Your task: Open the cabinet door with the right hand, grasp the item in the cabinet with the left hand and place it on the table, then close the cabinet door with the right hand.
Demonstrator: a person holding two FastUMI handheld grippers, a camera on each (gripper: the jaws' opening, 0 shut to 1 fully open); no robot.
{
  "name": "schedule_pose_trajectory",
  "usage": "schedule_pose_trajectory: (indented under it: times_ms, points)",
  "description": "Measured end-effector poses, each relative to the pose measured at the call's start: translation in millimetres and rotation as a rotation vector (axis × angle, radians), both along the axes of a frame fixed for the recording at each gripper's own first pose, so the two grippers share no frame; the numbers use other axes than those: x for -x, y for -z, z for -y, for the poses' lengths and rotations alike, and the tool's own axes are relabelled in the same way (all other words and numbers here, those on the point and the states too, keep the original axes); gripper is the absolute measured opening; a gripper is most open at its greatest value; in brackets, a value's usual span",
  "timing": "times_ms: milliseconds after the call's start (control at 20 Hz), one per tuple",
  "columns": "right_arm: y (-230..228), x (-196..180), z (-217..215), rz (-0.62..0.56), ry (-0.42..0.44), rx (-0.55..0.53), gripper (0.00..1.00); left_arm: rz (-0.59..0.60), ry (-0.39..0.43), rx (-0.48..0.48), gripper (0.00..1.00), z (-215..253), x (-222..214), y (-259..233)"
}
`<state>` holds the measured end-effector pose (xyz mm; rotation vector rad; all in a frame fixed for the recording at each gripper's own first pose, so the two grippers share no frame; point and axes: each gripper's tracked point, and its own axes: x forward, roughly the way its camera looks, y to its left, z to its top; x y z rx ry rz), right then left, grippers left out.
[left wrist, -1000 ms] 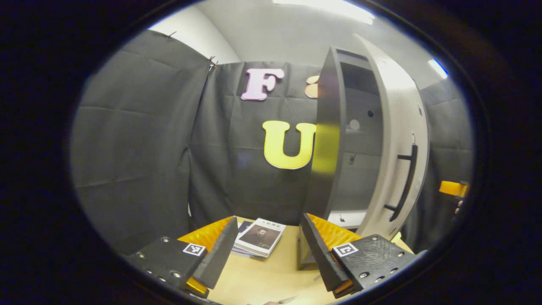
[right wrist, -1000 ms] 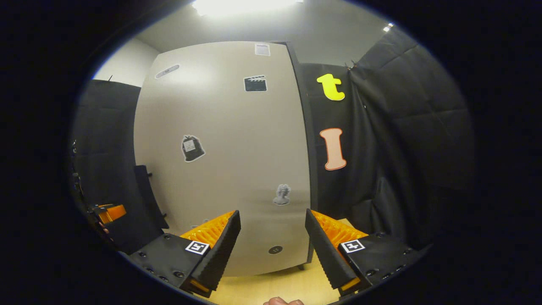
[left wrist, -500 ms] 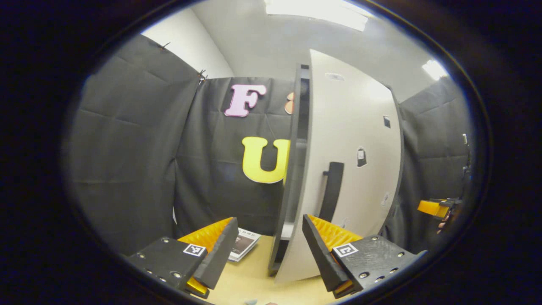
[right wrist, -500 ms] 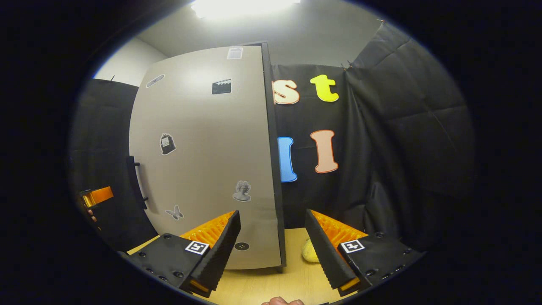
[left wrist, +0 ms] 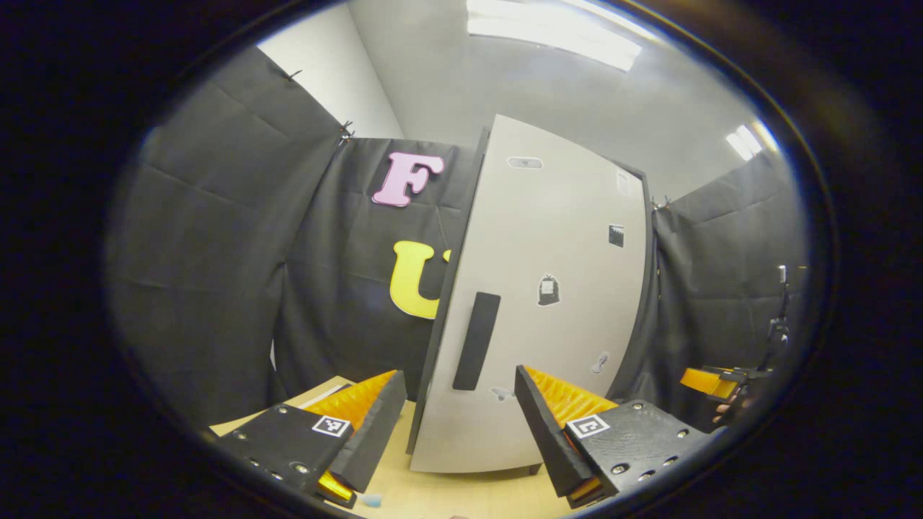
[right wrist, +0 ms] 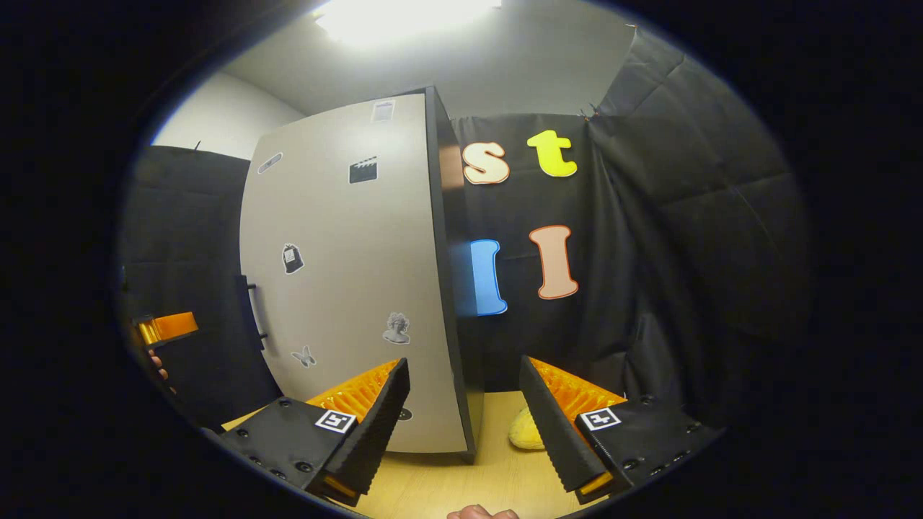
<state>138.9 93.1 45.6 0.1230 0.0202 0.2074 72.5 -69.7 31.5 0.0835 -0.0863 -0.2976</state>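
The tall pale grey cabinet door [left wrist: 548, 303] stands upright on the light wooden table [left wrist: 461, 494], its long axis vertical and its flat black bar handle [left wrist: 477, 340] also vertical, near the left edge. In the right gripper view the same door [right wrist: 346, 288] faces the camera and looks closed against the black cabinet side [right wrist: 451, 288]. The item I cannot identify with certainty; a pale yellow soft object [right wrist: 525, 432] lies on the table beside the cabinet. The left gripper [left wrist: 458, 422] is held level before the door, fingers spread apart and empty. The right gripper [right wrist: 465, 422] is the same, holding nothing.
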Motion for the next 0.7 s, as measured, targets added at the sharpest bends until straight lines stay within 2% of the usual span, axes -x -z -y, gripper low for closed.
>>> schedule_pose_trajectory:
  times_ms: [150,200,300,450,500,700]
  points:
    - [2.2,-1.4,9.5,0.007,0.021,-0.003,0.97,0.011,-0.003,-0.020,0.93,0.7,6.1,-3.5]
    - [4.3,-1.6,9.9,0.000,0.018,-0.004,0.97,0.013,-0.009,-0.027,0.90,-0.5,6.4,-3.4]
    - [8.1,-2.0,9.0,-0.011,0.009,-0.004,0.96,0.013,-0.021,-0.024,0.90,-4.3,5.3,-1.3]
    - [12.8,-1.7,7.5,-0.023,0.008,-0.008,0.97,0.004,-0.019,-0.019,0.93,-3.4,5.9,4.9]
    - [12.7,-2.7,4.9,-0.024,0.004,-0.012,0.97,0.001,-0.018,-0.032,0.91,-3.7,6.4,6.2]
    - [16.9,-6.5,-6.1,-0.031,0.005,-0.012,0.96,-0.003,-0.046,-0.087,0.93,-18.3,0.3,11.1]
